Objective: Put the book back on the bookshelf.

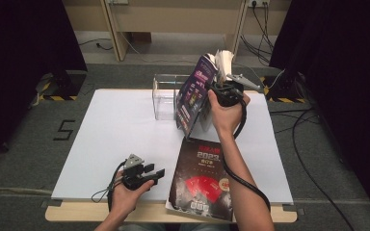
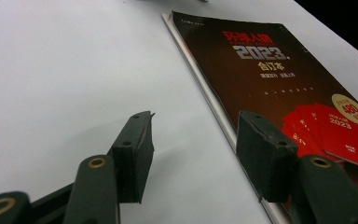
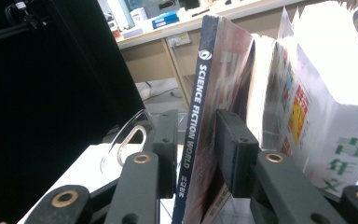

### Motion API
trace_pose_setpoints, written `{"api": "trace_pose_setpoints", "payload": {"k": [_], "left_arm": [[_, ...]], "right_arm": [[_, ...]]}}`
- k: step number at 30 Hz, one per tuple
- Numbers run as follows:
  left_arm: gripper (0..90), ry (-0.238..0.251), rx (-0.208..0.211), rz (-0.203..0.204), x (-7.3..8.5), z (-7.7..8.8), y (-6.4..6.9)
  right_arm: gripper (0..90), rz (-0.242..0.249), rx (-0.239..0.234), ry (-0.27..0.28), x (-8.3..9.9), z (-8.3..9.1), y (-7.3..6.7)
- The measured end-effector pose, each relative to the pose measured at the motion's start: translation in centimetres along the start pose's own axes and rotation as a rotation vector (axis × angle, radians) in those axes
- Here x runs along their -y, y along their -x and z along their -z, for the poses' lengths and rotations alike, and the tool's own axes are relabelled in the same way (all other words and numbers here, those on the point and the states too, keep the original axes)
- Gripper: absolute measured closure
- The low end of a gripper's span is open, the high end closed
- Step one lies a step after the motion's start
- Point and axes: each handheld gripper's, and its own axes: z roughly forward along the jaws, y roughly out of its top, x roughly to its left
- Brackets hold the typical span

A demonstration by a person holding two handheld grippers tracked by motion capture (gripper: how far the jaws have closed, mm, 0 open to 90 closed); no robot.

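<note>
Nearest me, left gripper (image 1: pixel 155 173) rests on the bench (image 1: pixel 111 130), fingers (image 2: pixel 133 149) apart on nothing, beside the flat black book (image 1: pixel 202 180). Farther out, right gripper (image 1: pixel 212 87): fingers (image 3: pixel 233 154) straddle the magazine (image 3: pixel 212 116), spine up; I can't tell if the pads press it. It stands by the clear rack (image 1: pixel 166 96) with other magazines (image 3: pixel 326 107). I'd check it leans steady, then back straight off.

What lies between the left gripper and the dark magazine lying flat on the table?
Nothing: the left gripper view shows only bare white table between the left gripper and the dark magazine.
</note>
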Motion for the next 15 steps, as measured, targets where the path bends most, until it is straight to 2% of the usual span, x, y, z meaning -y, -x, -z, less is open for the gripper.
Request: {"api": "trace_pose_setpoints", "payload": {"k": [15], "left_arm": [[45.2,-0.003,0.004,-0.003,0.0,-0.1,0.2]], "right_arm": [[65.8,-0.03,-0.008,0.007,-0.9,1.6,0.2]]}}
